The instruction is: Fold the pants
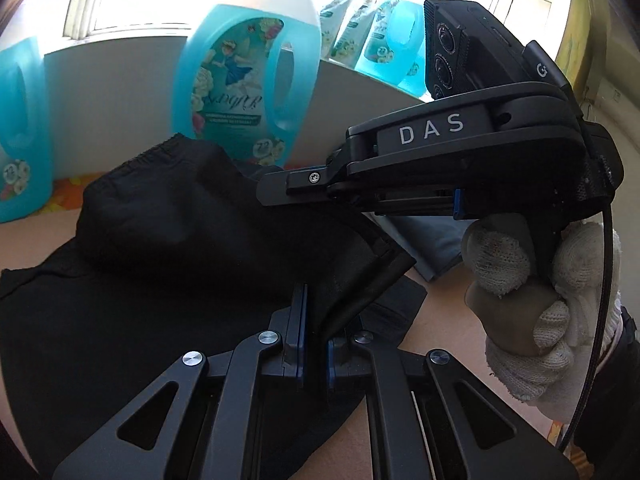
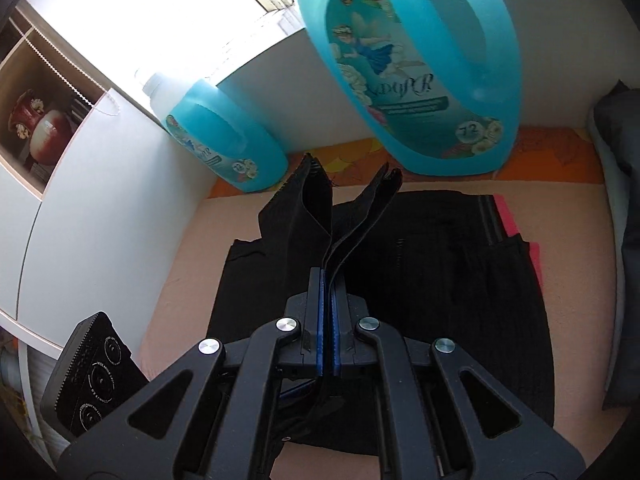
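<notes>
Two claws of mine are both clamped on the black pants, which lie on a peach-coloured surface. My left gripper pinches a raised fold of the cloth between its blue pads, and my right gripper is closed tight on a lifted hem strip that stands up ahead of it. Close behind the pants, a big turquoise detergent bottle stands by the white wall, with a second bottle to its left near the corner. From the left view, my gloved right hand carries its gripper across above the cloth. A grey cushion edges the right side.
</notes>
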`<state>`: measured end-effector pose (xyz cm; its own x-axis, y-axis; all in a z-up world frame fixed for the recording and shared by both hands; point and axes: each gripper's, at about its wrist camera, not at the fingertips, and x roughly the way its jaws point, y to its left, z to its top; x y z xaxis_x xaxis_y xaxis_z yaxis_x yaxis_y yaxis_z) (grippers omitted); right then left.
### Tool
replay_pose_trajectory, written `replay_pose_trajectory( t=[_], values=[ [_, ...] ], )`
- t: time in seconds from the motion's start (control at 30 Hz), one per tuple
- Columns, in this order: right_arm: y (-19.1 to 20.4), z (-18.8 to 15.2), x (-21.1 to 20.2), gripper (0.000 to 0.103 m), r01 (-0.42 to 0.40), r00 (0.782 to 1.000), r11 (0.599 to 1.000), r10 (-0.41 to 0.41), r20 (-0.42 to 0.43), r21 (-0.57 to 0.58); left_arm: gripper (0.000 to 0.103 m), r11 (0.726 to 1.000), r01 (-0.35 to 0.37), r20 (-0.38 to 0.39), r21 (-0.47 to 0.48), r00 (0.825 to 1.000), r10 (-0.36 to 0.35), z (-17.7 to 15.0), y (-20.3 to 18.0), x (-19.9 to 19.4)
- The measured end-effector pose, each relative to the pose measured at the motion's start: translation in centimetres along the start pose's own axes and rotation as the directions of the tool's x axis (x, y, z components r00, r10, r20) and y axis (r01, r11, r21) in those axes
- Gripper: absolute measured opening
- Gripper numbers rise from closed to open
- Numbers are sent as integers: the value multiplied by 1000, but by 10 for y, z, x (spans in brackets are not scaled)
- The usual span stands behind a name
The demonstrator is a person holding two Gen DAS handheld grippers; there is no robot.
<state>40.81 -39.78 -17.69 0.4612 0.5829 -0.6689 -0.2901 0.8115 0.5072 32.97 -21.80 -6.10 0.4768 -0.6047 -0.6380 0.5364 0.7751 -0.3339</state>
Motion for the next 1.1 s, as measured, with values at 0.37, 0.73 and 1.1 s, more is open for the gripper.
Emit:
replay_pose_trajectory(
  t=[0.37, 0.73, 1.1],
  values=[
    [-77, -4, 8, 4, 44, 998, 997, -41, -36, 68, 16, 999, 54, -129, 7, 990, -53, -16, -32, 35],
    [-76, -17, -2, 4, 139, 989, 990, -137, -63, 26, 44, 997, -71, -57, -14, 996, 71, -43, 20, -91],
    [-27, 19, 9, 38, 208, 976, 974, -201, 78, -93, 44, 944, -268, -63, -195, 963, 260, -87, 121, -135]
  ],
)
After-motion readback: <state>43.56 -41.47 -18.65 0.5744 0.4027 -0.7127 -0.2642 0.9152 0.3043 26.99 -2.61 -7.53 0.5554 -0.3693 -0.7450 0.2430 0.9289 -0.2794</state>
